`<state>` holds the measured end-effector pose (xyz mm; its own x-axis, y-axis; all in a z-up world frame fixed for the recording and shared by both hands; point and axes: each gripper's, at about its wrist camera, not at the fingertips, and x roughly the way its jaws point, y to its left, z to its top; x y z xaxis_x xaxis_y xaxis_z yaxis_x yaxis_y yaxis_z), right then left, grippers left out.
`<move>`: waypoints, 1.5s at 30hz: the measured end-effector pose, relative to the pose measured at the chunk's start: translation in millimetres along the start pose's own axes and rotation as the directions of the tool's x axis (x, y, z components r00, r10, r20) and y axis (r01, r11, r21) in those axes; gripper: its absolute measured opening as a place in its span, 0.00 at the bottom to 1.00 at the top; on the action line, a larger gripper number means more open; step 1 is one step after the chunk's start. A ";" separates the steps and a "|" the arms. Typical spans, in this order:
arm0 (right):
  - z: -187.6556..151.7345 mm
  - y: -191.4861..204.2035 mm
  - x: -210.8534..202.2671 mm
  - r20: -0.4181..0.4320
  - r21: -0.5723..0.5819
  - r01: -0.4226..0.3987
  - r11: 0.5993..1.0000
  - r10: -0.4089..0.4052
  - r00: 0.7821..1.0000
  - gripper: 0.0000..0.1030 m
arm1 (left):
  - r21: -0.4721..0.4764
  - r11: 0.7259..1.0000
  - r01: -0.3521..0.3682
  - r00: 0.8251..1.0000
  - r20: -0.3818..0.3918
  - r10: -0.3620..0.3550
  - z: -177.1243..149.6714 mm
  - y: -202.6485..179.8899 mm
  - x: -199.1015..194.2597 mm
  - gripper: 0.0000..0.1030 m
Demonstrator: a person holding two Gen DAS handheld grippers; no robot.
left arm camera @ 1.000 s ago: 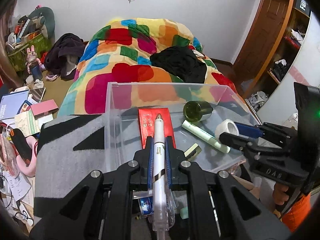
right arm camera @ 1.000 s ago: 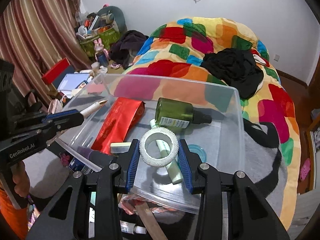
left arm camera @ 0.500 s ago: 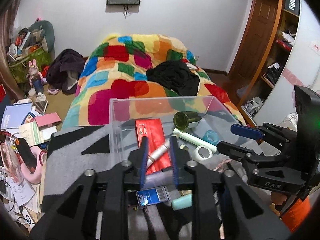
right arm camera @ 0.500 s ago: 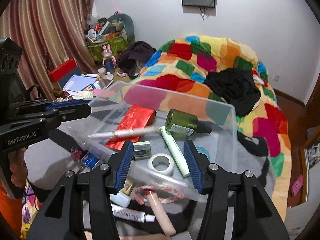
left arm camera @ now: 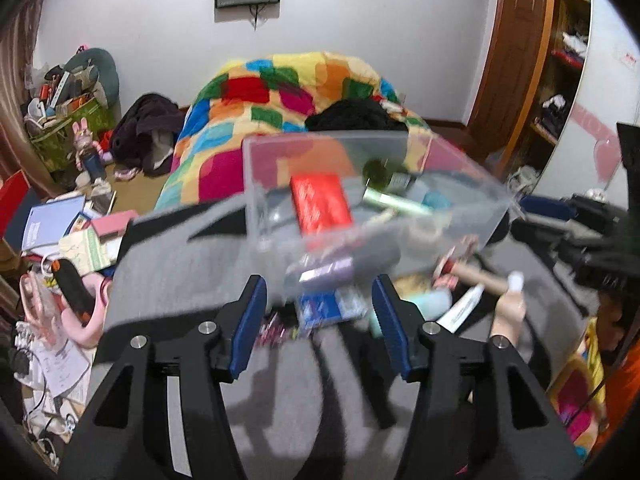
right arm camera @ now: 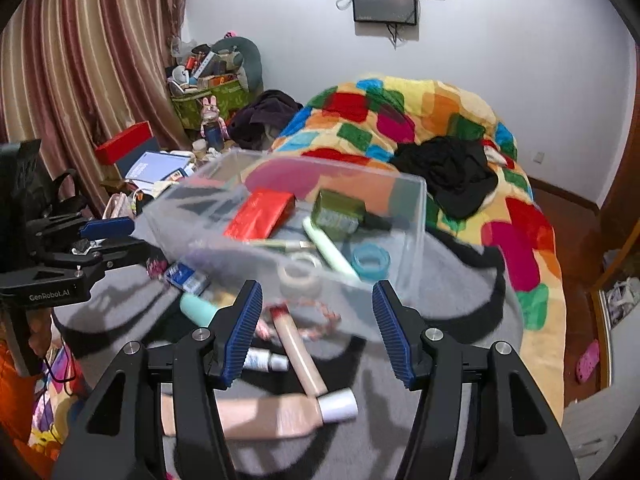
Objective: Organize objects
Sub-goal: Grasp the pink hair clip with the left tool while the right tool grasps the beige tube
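left wrist: looks forward and down over its own fingers [left arm camera: 256,312], close to the clear box [left arm camera: 472,196] | right wrist: same, from the box's [right arm camera: 412,216] right | shared by the 2 views: box, bed [left arm camera: 280,92], wall screen [right arm camera: 384,2]

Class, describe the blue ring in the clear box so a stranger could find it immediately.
Start at the clear plastic box before the patchwork quilt. At its right end, beside the pale green tube, lies the blue ring: the only translucent blue thing there, unlike the whitish tape roll.
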<state>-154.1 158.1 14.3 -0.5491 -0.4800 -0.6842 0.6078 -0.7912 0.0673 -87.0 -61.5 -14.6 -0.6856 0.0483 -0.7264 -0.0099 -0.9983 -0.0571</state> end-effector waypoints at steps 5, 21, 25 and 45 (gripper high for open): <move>-26.0 -10.6 6.3 -0.055 0.010 0.016 1.000 -0.015 0.998 0.52 | -0.003 0.999 -0.033 0.998 -0.060 0.033 -26.9 12.3 10.4 0.63; -33.0 -5.3 49.2 -0.180 -0.004 -0.073 0.997 0.071 0.981 0.26 | -0.094 0.994 -0.063 0.990 -0.132 0.051 -24.3 42.8 44.3 0.51; -33.5 -7.5 52.8 -0.188 0.001 -0.081 0.997 0.080 0.979 0.26 | -0.079 0.994 -0.080 0.989 -0.133 0.069 -22.7 38.7 47.3 0.50; -42.5 -4.5 44.1 -0.189 -0.032 -0.156 0.987 0.147 0.971 0.13 | -0.100 0.995 -0.029 0.996 -0.086 0.020 -42.0 38.5 19.4 0.10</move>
<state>-156.7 156.7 -47.0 -0.3353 -0.5112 -0.7913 0.7043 -0.6939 0.1499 -70.1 -97.7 -59.6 -0.6208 0.0306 -0.7834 0.0824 -0.9911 -0.1041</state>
